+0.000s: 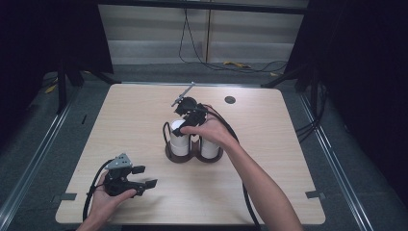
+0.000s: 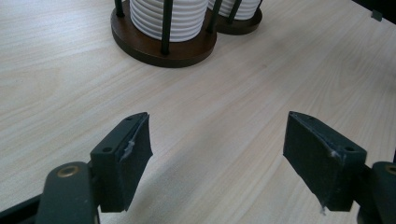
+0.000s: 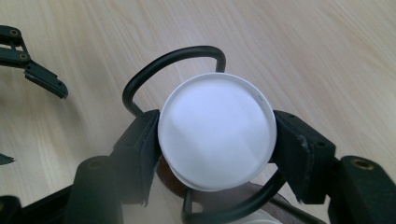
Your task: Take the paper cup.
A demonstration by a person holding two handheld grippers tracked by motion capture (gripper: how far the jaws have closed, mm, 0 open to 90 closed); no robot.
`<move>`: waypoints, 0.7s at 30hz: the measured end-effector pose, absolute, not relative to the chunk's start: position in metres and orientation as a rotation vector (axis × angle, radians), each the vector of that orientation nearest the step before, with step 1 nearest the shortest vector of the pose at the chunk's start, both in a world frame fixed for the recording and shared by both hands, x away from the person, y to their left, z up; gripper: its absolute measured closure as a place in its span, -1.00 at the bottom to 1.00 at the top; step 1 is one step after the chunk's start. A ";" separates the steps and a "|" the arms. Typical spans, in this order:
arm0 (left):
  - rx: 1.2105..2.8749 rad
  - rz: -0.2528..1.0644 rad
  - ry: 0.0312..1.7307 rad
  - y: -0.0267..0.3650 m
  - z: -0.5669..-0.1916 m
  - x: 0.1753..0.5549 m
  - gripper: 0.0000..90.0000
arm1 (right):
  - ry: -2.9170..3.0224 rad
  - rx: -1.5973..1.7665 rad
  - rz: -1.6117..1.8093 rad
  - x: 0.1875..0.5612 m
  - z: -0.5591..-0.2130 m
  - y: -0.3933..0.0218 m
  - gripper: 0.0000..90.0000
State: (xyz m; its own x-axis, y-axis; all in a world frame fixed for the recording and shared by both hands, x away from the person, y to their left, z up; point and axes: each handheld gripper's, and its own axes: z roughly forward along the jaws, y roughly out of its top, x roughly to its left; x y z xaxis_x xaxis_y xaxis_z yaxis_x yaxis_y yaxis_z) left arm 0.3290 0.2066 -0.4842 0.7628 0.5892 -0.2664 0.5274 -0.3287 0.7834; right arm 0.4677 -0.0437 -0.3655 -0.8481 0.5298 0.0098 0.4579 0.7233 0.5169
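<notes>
— How far along?
— Barely begun, by the look: right gripper (image 3: 215, 149) over the rack (image 1: 194, 155) mid-table (image 1: 269, 183), fingers (image 3: 301, 154) closed against the top cup (image 3: 215, 137), not yet lifted. Left gripper (image 1: 142, 176) idle near the front edge, fingers wide apart, empty.
— Any writing?
— None readable.

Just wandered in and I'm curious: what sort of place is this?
Probably a lab or studio for recording hand tasks. A bare wooden table stands between dark curtains, cables trail over the floor, and a person works a hand-held gripper over stacked white cups.
</notes>
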 end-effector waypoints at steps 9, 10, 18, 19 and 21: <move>1.997 0.080 0.840 0.207 -0.484 0.329 -0.48 | 2.770 0.808 0.801 0.469 -0.371 -0.042 -0.21; 1.998 0.082 0.838 0.207 -0.484 0.329 -0.48 | 2.770 0.809 0.812 0.468 -0.370 -0.042 -0.20; 1.998 0.081 0.839 0.206 -0.484 0.329 -0.48 | 2.732 0.826 0.887 0.466 -0.363 -0.051 -0.16; 1.998 0.081 0.839 0.206 -0.484 0.329 -0.48 | 2.728 0.831 0.896 0.465 -0.362 -0.052 -0.16; 1.999 0.080 0.839 0.206 -0.484 0.329 -0.48 | 2.721 0.829 0.911 0.465 -0.361 -0.053 -0.16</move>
State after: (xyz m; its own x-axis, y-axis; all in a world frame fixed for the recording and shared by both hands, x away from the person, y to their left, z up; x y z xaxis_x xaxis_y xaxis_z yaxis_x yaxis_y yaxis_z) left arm 0.3287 0.2061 -0.4843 0.7640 0.5877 -0.2664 0.5269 -0.3299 0.7833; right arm 0.4648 -0.0530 -0.3606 -0.8348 0.5498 0.0282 0.4560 0.6618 0.5950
